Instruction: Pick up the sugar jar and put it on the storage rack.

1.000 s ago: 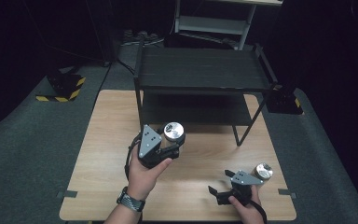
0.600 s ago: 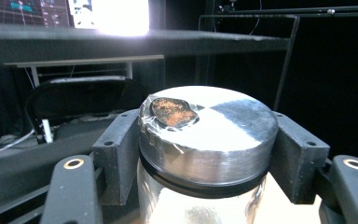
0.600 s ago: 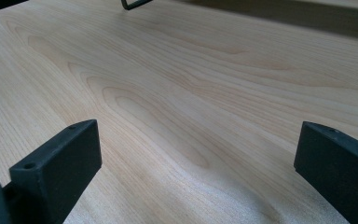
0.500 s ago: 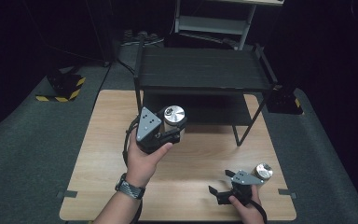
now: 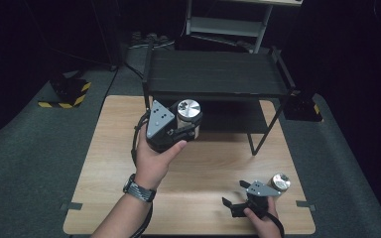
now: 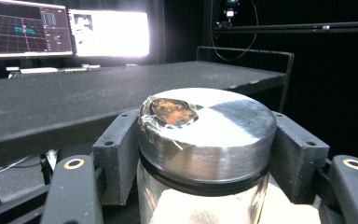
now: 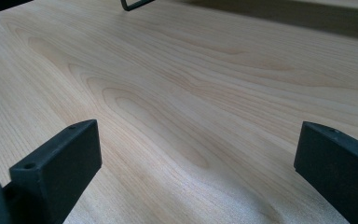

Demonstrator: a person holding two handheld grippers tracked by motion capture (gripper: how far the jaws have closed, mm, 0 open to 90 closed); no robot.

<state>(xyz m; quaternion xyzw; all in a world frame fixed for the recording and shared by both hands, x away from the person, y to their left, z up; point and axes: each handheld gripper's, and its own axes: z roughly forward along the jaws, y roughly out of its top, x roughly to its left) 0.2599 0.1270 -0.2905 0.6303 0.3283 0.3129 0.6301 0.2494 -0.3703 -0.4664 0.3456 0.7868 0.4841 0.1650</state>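
Left gripper (image 5: 178,130) had carried the jar (image 6: 205,154) forward, right up to the black shelf (image 5: 213,74).

Its jaws were clamped on the jar just under the metal lid (image 6: 209,128), held off the table (image 5: 208,168). Glass body, heavy-looking lid: probably slippery and breakable, so that grip below the lid seemed smart. Right gripper (image 5: 238,206) sat low near the table's front right, jaws wide apart, holding nothing.

No legible text anywhere; monitors (image 6: 65,28) behind the rack are too blurred to read.
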